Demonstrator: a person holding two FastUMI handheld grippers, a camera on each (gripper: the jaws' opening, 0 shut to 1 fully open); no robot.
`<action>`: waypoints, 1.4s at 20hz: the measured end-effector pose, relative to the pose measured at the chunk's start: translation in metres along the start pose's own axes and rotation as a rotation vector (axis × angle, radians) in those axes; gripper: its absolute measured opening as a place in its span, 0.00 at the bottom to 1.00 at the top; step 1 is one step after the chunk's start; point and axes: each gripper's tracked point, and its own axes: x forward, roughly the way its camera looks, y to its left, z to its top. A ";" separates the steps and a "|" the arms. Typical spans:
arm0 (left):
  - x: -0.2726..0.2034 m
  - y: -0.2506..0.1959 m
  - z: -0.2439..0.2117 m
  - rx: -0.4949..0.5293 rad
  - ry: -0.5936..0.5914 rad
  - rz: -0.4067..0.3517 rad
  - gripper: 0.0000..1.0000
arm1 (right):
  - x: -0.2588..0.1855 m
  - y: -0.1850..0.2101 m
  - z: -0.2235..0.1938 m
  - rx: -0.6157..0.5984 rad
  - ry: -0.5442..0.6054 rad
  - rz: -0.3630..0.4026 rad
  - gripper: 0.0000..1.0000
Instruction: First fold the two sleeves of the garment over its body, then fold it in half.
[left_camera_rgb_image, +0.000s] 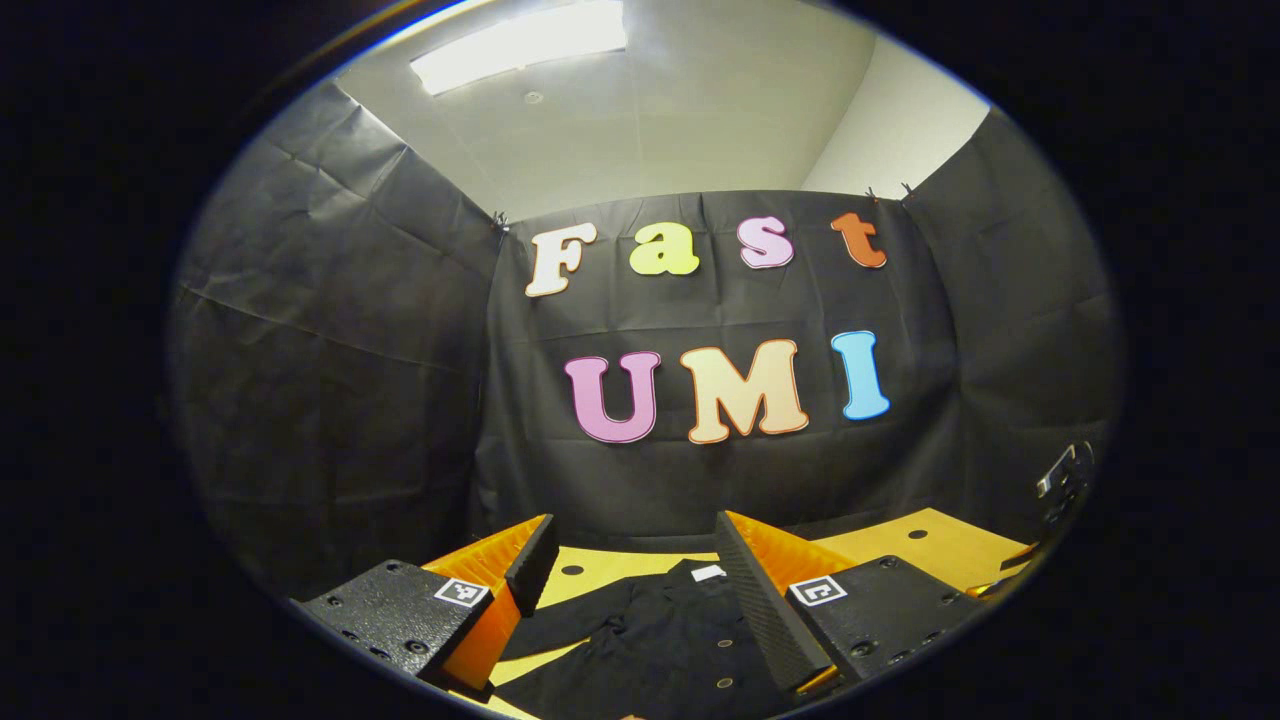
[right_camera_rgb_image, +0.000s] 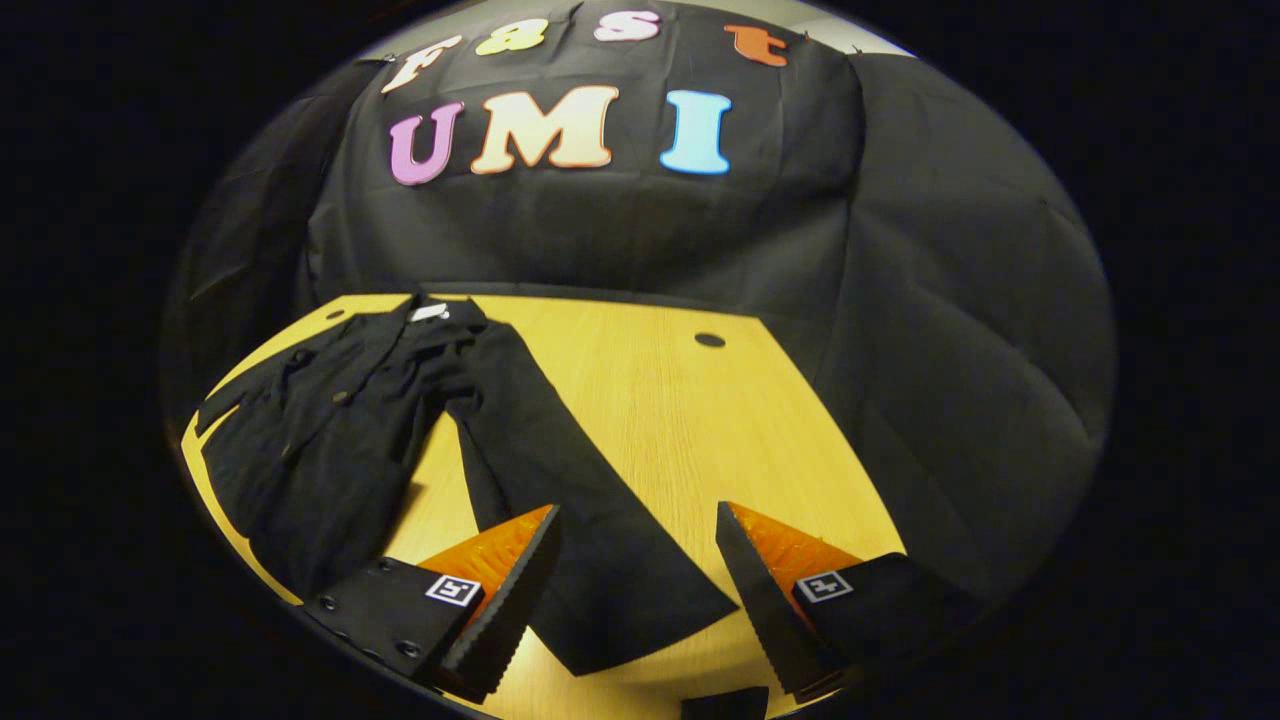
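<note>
Black cloth walls close round a yellow wood-grain table (right_camera_rgb_image: 680, 400), and on it lies the task's thing: a black buttoned garment of thin woven cloth (right_camera_rgb_image: 330, 430), spread flat toward the table's left side in the right gripper view, collar toward the back wall. One long black sleeve (right_camera_rgb_image: 560, 500) runs out from the garment's shoulder and down across the bare wood, its cuff end lying between the fingers of the right gripper (right_camera_rgb_image: 635, 590), which hovers above it with jaws wide, holding nothing.

The left gripper (left_camera_rgb_image: 630, 600) is also spread wide and empty, poised over the garment's button front (left_camera_rgb_image: 650, 640) just below the collar.

I judge the cloth light, limp and prone to dragging and wrinkling — it should be pinched at the cuff edge, lifted enough to clear the wood, then laid over the body. The smooth table may make a thin single layer hard to catch.

Little stands in the way: only small dark round holes in the tabletop (right_camera_rgb_image: 709, 340), beyond the sleeve and well apart from it.
</note>
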 end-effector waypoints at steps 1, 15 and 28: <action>-0.001 -0.002 0.000 0.006 0.002 0.005 0.92 | 0.006 -0.002 -0.009 -0.001 0.032 -0.003 0.98; -0.006 -0.008 -0.003 0.002 -0.012 0.034 0.98 | 0.024 0.018 -0.067 -0.002 0.190 0.127 0.34; 0.044 0.072 -0.030 -0.038 0.007 0.026 0.98 | 0.000 0.064 0.047 0.159 -0.039 0.033 0.00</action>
